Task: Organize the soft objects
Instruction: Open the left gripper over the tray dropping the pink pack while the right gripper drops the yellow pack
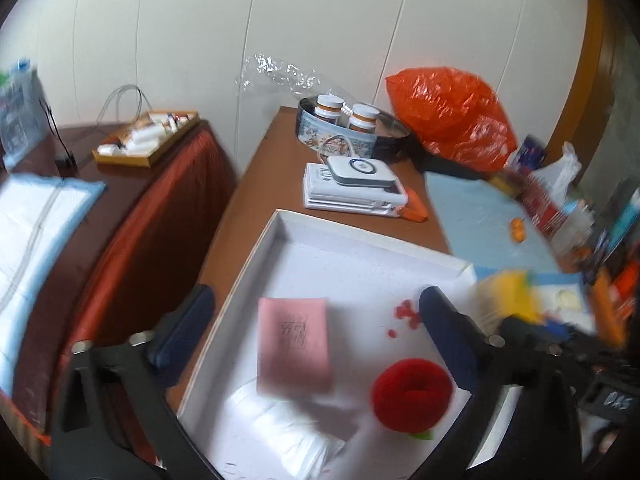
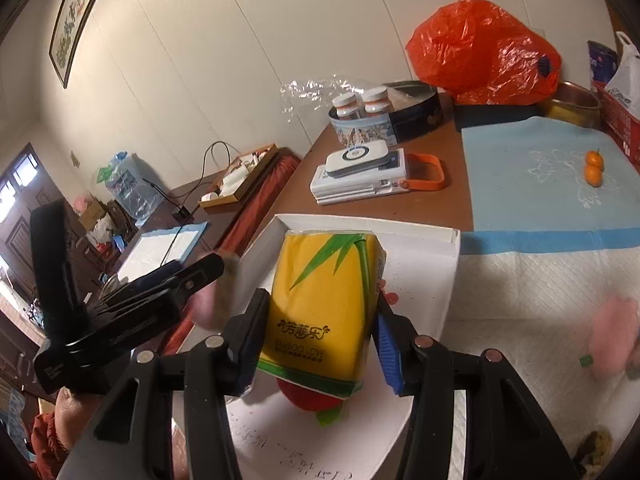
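Observation:
A shallow white box (image 1: 280, 222) lies on the brown table. In the left wrist view it holds a pink cloth (image 1: 294, 344), a red plush fruit (image 1: 412, 394) and a white soft bundle (image 1: 288, 428). My left gripper (image 1: 312, 336) is open and empty above the box. My right gripper (image 2: 316, 332) is shut on a yellow tissue pack (image 2: 324, 304) and holds it over the box (image 2: 444, 236), above the red plush (image 2: 304, 398). The tissue pack shows blurred at the right in the left wrist view (image 1: 512, 292). A pink soft object (image 2: 614, 332) lies on the white pad at the right.
Behind the box are a stack of white devices (image 2: 360, 180) with an orange strap, a round tin with bottles (image 2: 360, 120), an orange plastic bag (image 2: 484, 52) and two small oranges (image 2: 594, 168) on a blue mat. A side table with a tray (image 1: 144, 138) stands left.

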A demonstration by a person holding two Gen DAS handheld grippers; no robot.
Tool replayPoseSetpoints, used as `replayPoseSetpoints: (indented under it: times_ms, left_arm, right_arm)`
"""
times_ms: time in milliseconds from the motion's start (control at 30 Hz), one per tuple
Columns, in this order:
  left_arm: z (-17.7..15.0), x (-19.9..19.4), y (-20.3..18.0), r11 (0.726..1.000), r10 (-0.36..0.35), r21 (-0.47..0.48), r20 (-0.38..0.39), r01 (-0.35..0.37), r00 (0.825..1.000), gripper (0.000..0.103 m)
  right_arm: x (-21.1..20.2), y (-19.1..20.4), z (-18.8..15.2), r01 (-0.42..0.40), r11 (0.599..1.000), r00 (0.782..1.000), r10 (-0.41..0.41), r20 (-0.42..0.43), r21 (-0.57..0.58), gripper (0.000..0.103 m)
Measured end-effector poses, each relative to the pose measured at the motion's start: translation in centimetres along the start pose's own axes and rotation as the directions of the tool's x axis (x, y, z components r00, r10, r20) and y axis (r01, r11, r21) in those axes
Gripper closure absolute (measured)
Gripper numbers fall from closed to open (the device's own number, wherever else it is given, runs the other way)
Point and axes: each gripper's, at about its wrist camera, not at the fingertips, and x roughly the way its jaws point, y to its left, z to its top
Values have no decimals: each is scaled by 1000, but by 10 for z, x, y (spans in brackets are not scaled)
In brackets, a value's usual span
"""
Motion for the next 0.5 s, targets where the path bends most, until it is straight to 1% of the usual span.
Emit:
replayPoseSetpoints:
  times_ms: [33, 67, 100, 133, 200, 300, 333, 400, 433, 500]
  left_arm:
    - [-3, -1, 8, 997, -58, -58, -7, 58, 998, 0]
    - [-5, -1, 12, 991, -94, -91, -9, 93, 995, 0]
    - [-12, -4, 18, 978, -156, -138, -6, 154, 988, 0]
    - [-19, -6, 21, 969, -195, -155, -3, 192, 981, 0]
    - [-31, -12, 19, 963, -232, -144, -4, 229, 973, 0]
    - [-54, -13, 5, 960, -272, -87, -49, 267, 961, 0]
    - [-63, -9, -2, 959, -279, -65, -75, 274, 957, 0]
    - [-71, -3, -14, 963, -271, -25, -100, 270, 957, 0]
    - [-75, 0, -22, 968, -247, 19, -102, 250, 964, 0]
    - [-78, 4, -33, 972, -214, 76, -102, 222, 971, 0]
  right_arm:
    - [4, -1, 0, 1, 1000, 1000, -1, -6, 10, 15]
    - [6, -6, -2, 4, 1000, 1000, -4, -1, 30, 6]
    - [5, -10, -3, 7, 999, 1000, -8, 9, 51, 4]
    - [3, -13, -4, 8, 997, 1000, -9, 14, 71, 0]
    - [-4, -25, -3, -7, 992, 1000, 4, 26, 127, 0]
    - [-22, -42, -2, -17, 982, 998, 4, 68, 187, 0]
    - [-27, -44, -2, -20, 980, 997, 5, 76, 198, 0]
    - [-41, -52, -4, -32, 973, 995, 10, 98, 229, 0]
    - [-45, -55, -3, -37, 970, 994, 12, 106, 239, 0]
    - [-62, -65, -5, -47, 962, 991, 12, 131, 269, 0]
